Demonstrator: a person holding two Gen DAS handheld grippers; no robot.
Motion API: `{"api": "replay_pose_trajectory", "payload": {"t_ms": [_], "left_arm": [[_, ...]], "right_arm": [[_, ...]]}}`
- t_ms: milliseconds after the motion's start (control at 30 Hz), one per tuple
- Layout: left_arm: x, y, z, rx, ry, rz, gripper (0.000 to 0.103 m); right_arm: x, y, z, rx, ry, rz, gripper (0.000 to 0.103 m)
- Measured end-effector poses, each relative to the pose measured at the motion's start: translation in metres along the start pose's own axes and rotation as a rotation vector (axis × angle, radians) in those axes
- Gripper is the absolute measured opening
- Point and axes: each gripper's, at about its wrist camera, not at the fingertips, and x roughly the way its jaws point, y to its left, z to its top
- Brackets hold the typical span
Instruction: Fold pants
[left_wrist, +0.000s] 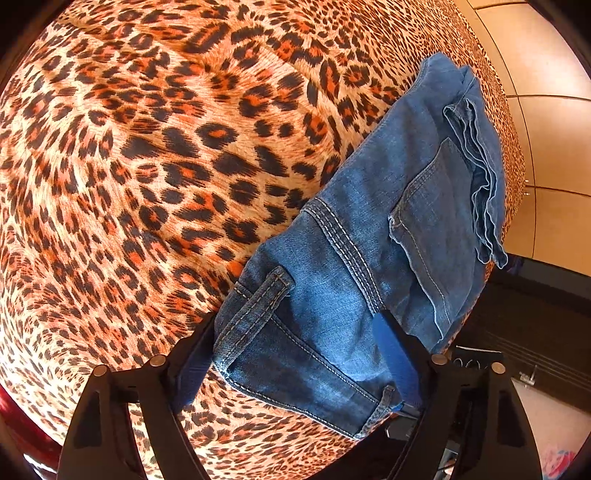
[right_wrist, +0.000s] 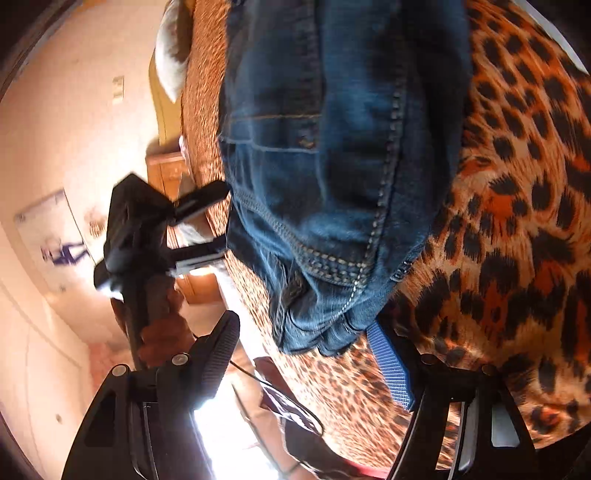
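- Both times looking at jeans (left_wrist: 369, 229), lying folded on a spotted cloth (left_wrist: 147, 166).
- Lying near the right edge of the cloth in the left view, with the leg ends (left_wrist: 476, 177) piled on top, just beside the back pocket (left_wrist: 428, 236).
- Reaching in low with the left gripper (left_wrist: 295, 332), fingers spread wide apart.
- Sitting around the waist end of the jeans, with the belt loop (left_wrist: 255, 314) near the left finger and the blue pad (left_wrist: 395, 362) touching the denim on the other side.
- Not squeezing the jeans there.
- Showing the left gripper in the right view too, held up by a hand (right_wrist: 166, 325), with both fingers apart and their tips right at the edge of the jeans.
- Sitting at the other end with the right gripper (right_wrist: 301, 325), fingers wide apart too.
- Hanging down between those fingers as a bunched corner (right_wrist: 314, 332) of denim, just beside the blue finger and well apart from the black one.
- Not pinching anything on this side either.
- Showing tan tiles (left_wrist: 554, 110) past the cloth edge in the left view.
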Motion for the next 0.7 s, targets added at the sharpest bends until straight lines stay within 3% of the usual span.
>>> {"api": "replay_pose_trajectory", "payload": {"t_ms": [100, 167, 200, 367, 700], "left_arm": [[-0.005, 0.006, -0.003, -0.029, -0.017, 0.009, 0.058], [-0.009, 0.014, -0.006, -0.058, -0.02, 0.022, 0.026], [-0.01, 0.017, -0.008, -0.076, -0.016, 0.011, 0.024], [-0.027, 0.015, -0.022, -0.099, -0.073, -0.016, 0.02], [-0.073, -0.003, -0.033, -0.145, -0.184, -0.071, 0.019]], "right_arm": [[-0.001, 0.001, -0.001, 0.025, -0.03, -0.011, 0.07], [-0.001, -0.008, -0.009, 0.062, -0.029, -0.01, 0.045], [-0.002, -0.016, -0.006, 0.098, -0.026, 0.027, 0.024], [-0.014, -0.016, -0.004, 0.077, -0.011, 0.134, 0.024], [-0.026, 0.012, 0.013, 0.019, -0.013, 0.249, 0.023]]}}
